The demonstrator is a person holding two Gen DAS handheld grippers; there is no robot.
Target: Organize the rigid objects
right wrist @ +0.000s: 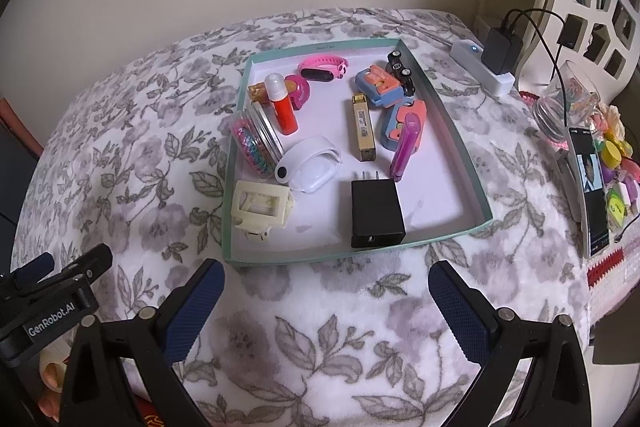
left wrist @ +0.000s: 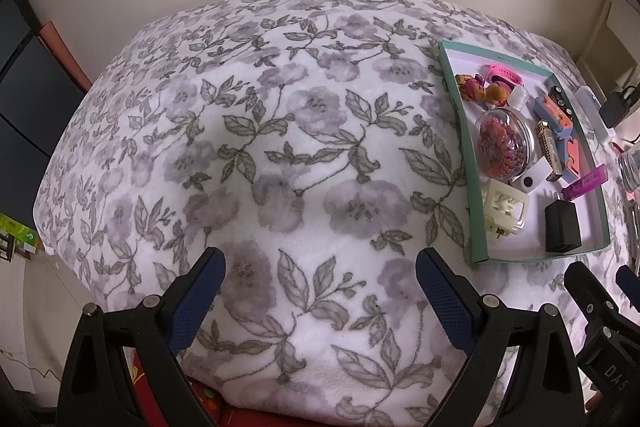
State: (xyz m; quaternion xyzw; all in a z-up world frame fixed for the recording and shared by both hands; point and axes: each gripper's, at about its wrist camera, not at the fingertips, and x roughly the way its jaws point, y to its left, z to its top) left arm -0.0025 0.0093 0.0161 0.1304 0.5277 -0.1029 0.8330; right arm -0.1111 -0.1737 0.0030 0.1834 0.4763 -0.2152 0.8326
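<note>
Left tool (left wrist: pixel 320 287): jaws apart, empty, over the blanket (left wrist: pixel 280 147).
Right tool (right wrist: pixel 326 297): jaws apart, empty.
Black charger (right wrist: pixel 376 213): in tray (right wrist: pixel 452 131), near edge.
Handling: likely light, stiff, smooth; you grip its flat sides.

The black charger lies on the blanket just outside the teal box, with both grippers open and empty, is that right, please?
Not quite: the right wrist view shows the black charger inside the teal box, near its front edge. The left gripper and right gripper are indeed open and empty.
</note>
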